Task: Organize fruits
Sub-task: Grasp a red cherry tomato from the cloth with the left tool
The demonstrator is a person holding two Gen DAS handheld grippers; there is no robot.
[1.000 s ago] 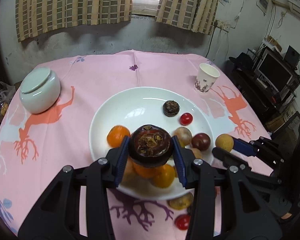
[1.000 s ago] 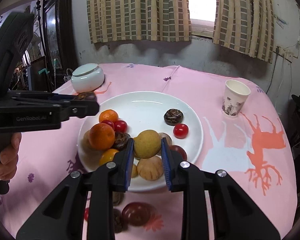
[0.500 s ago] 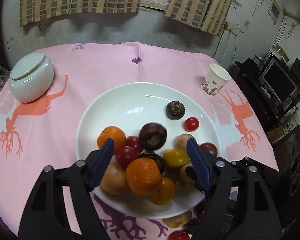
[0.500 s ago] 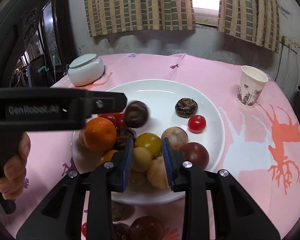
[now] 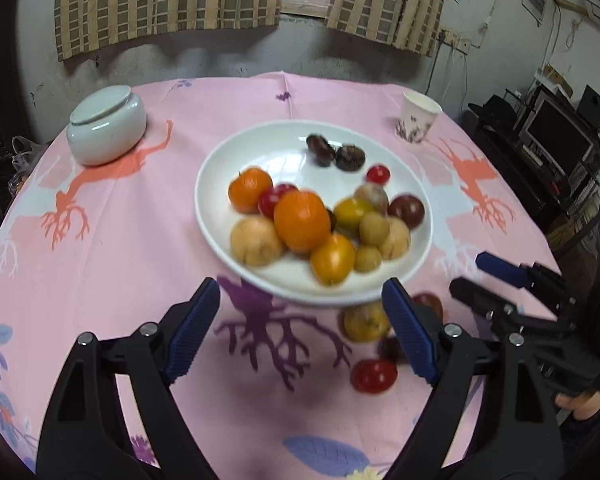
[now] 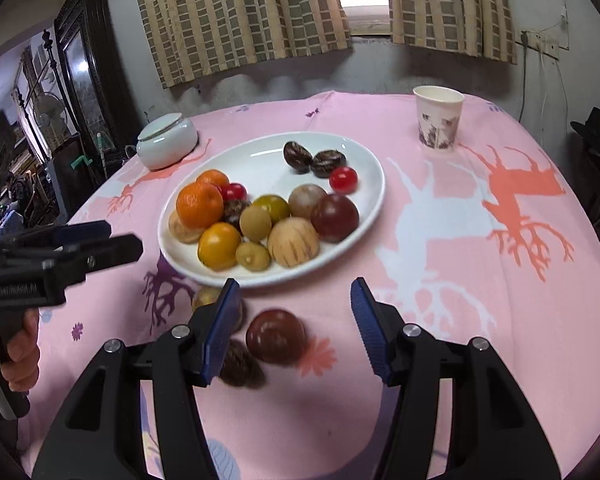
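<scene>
Fruit heaped on the white plate (image 6: 364, 152), both my grippers empty and spread.

Oranges, small red fruits, tan and yellow ones crowd the plate's near half; two dark round fruits (image 6: 312, 158) sit together at its far side, touching. On the pink tablecloth (image 6: 480, 280) just below the rim lie a dark red fruit (image 6: 275, 336), a brown one (image 6: 240, 364) and a yellowish one (image 5: 365, 320). My left gripper (image 5: 300, 324) has just been opening, nothing between its blue pads. My right gripper (image 6: 294, 324) has been opening too, with the dark red fruit loose between its fingers. A paper cup (image 6: 438, 122) and a lidded white jar (image 6: 166, 142) stand further back.
</scene>
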